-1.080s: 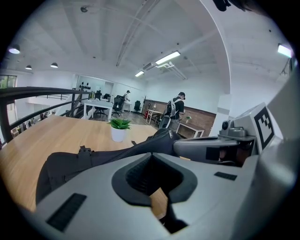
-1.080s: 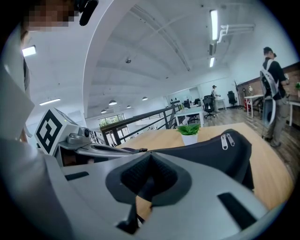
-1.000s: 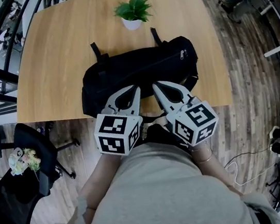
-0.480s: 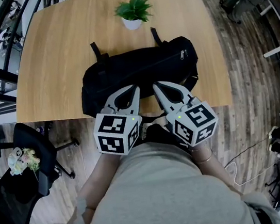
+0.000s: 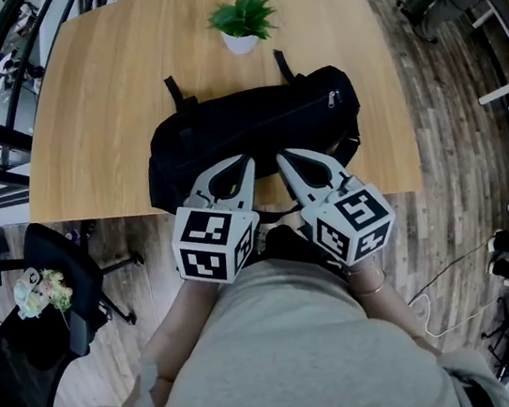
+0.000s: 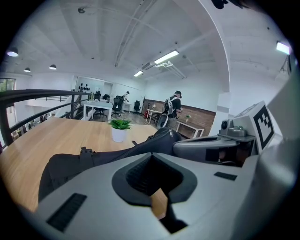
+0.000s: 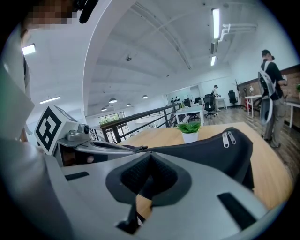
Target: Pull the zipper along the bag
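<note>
so both tongs were clenched on nothing, left gripper [image 5: 246, 159] and right gripper [image 5: 281, 155] side by side at the near edge of the bag [image 5: 252, 122] on the table [image 5: 97, 98]. zipper pull [image 5: 334, 98] sat at the bag's right end; right gripper probably needed to open onto the tab while left pinned the fabric

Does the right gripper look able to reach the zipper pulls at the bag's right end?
Probably yes: the right gripper, shut and empty, sits at the near edge of the bag, and nothing stands between it and the zipper pulls.
</note>
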Tool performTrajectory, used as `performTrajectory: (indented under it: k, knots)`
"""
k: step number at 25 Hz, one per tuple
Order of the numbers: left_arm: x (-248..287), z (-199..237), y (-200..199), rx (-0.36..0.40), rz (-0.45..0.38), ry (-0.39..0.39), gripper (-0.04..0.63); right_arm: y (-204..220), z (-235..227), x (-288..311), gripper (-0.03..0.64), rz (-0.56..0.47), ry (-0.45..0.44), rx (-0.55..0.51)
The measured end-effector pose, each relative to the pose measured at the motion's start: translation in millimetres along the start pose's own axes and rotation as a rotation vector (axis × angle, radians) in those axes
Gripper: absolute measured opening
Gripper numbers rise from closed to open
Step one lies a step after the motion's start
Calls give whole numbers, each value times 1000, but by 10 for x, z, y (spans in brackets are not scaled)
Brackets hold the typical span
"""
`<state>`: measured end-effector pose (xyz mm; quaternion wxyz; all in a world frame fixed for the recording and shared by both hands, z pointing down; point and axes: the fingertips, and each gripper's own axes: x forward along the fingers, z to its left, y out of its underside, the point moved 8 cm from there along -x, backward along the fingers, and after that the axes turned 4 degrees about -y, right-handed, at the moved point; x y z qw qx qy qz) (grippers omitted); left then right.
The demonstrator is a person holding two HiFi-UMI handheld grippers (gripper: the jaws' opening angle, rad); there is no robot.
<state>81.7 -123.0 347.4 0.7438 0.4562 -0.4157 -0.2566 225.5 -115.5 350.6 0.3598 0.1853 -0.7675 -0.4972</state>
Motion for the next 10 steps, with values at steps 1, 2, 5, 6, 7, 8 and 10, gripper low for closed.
performTrajectory:
  k: [1,2,5,6,7,8,10]
  knots:
    - [-6,4,1,0,0,0,20,1,12,1,5,2,-2,-1]
    - [-13,7,3,0,-1,0,20,3,25,2,6,3,-5,-3]
    - [-26,16,8,-1,-1,0,20,11,44,11,6,10,-12,-4]
    - [-25,19,10,-1,0,0,20,13,43,13,6,12,-13,-3]
    - [-23,22,13,-2,1,1,20,15,40,14,6,13,-13,-3]
    - [-20,24,16,-2,2,1,20,16,36,16,6,14,-12,-2]
    - [-15,30,22,-1,6,4,20,19,31,20,6,15,-12,0]
